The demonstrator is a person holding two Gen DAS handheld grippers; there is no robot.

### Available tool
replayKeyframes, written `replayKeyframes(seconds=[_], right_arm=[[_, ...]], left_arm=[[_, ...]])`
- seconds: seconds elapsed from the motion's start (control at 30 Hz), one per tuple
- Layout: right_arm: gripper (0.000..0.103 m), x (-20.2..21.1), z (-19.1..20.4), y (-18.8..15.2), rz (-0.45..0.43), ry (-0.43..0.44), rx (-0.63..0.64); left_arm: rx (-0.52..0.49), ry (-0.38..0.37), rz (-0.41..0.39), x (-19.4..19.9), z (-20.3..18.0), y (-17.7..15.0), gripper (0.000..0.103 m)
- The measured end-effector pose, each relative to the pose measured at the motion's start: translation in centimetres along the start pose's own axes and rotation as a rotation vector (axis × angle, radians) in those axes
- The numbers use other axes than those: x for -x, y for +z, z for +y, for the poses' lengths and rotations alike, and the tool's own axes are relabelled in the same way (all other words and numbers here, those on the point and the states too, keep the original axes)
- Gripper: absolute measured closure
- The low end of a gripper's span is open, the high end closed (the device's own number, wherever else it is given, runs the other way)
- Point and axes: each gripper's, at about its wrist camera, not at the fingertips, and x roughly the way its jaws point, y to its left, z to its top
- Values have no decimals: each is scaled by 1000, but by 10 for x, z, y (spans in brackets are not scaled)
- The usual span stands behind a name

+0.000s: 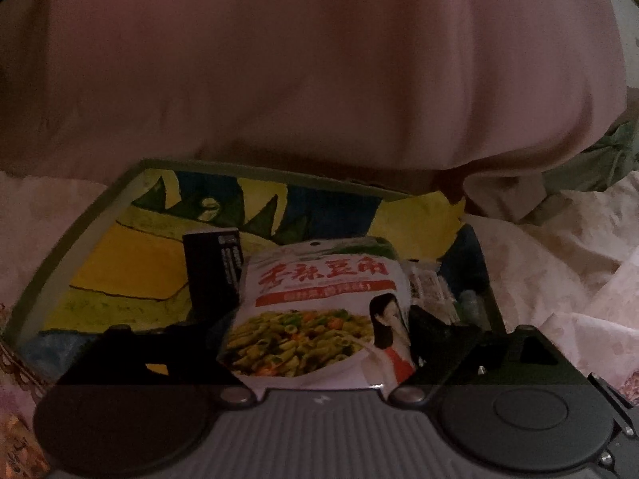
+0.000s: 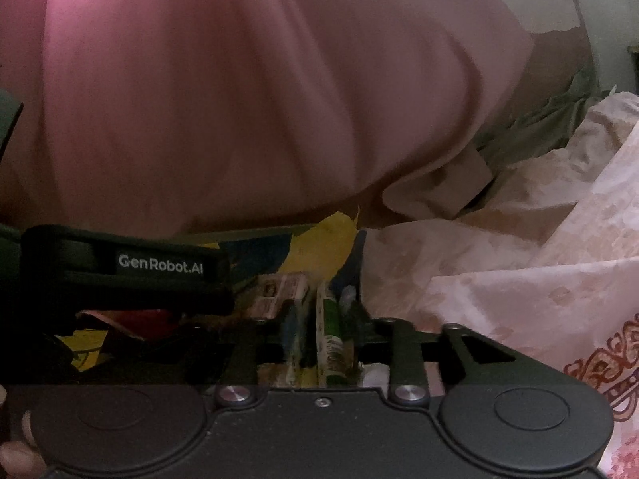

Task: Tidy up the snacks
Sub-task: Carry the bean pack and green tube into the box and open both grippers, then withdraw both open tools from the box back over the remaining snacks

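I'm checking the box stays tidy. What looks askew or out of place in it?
The white snack pouch stands tilted in the box, leaning against a black packet rather than lying flat.

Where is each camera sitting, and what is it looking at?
Left wrist view: sits on the left gripper, looking down into a colourful box at a snack bag between its fingers; no hand shows.
Right wrist view: sits on the right gripper, looking at small packets in the box corner; fingertips show at the bottom left, and the left gripper crosses in.
Both share the box, pink cloth and floral sheet.
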Motion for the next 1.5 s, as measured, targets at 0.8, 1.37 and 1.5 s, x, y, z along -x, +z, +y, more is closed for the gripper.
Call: replayKeyframes(seconds=[0.8,1.37,1.5], right_arm=[[10,103,-18,26,-158,-41,-61],[1,205,20,-7,-198,35,45],[1,222,38,-24,-169,59,95]], left_arm=[[98,21,-99,88,26,-11,1],[171,163,-218,212,92,-100,1],[164,205,-236,232,106,-123,1]])
